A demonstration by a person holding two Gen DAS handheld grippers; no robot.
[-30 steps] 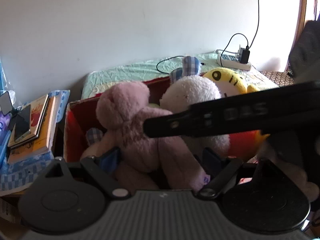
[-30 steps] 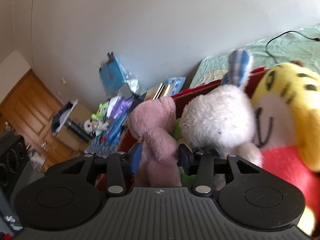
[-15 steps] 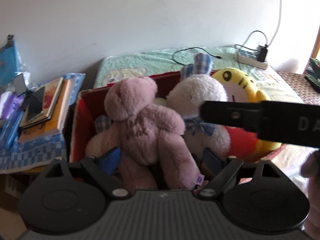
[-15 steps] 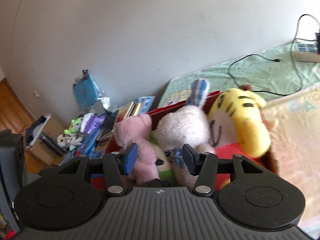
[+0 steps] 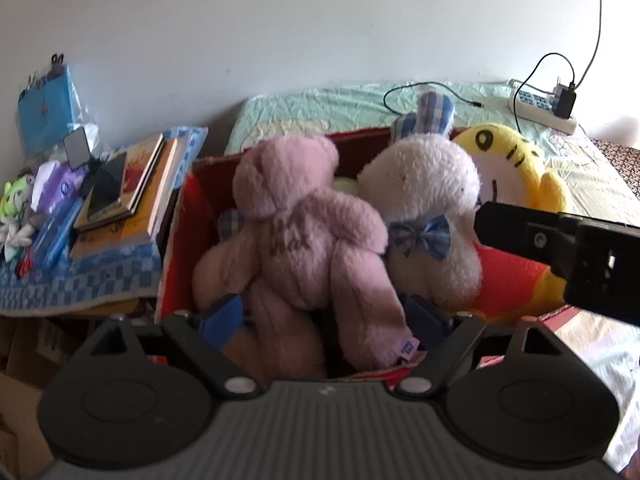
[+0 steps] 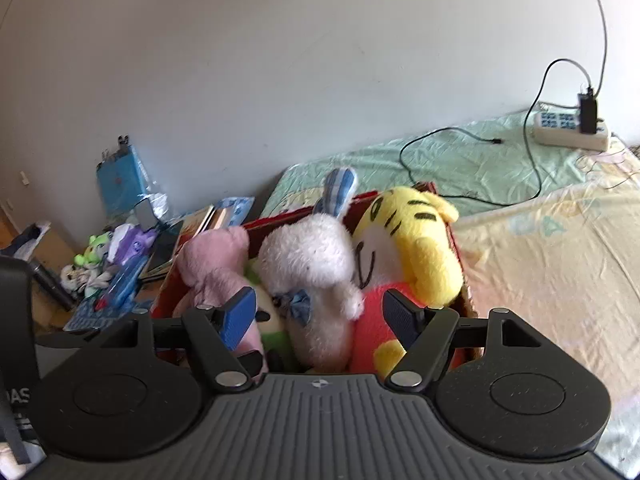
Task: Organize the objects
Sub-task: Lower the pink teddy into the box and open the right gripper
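A red box [image 5: 180, 240] on the bed holds a pink teddy bear [image 5: 296, 216], a white rabbit [image 5: 424, 184] with a blue bow, and a yellow tiger [image 5: 508, 160]. My left gripper [image 5: 322, 316] is open at the box's near edge, and the bear's legs lie between its fingers. The right tool's black body [image 5: 560, 240] crosses this view in front of the tiger. In the right wrist view my right gripper [image 6: 320, 316] stands open and holds nothing. It is in front of the rabbit [image 6: 312, 256], with the bear [image 6: 212, 264] to the left and the tiger [image 6: 416, 240] to the right.
Left of the box, a stack of books [image 5: 132, 192] with a phone [image 5: 106, 184] on top lies on a blue checked cloth [image 5: 80, 276], beside small toys [image 5: 16, 200] and a blue package [image 5: 48, 108]. A power strip [image 5: 544, 108] and a cable [image 6: 480, 196] lie on the bed sheet [image 6: 560, 248].
My right gripper has opened off the pink bear and drawn back and up, away from the box. The left view has shifted a little; its fingers stay spread around the bear's legs.
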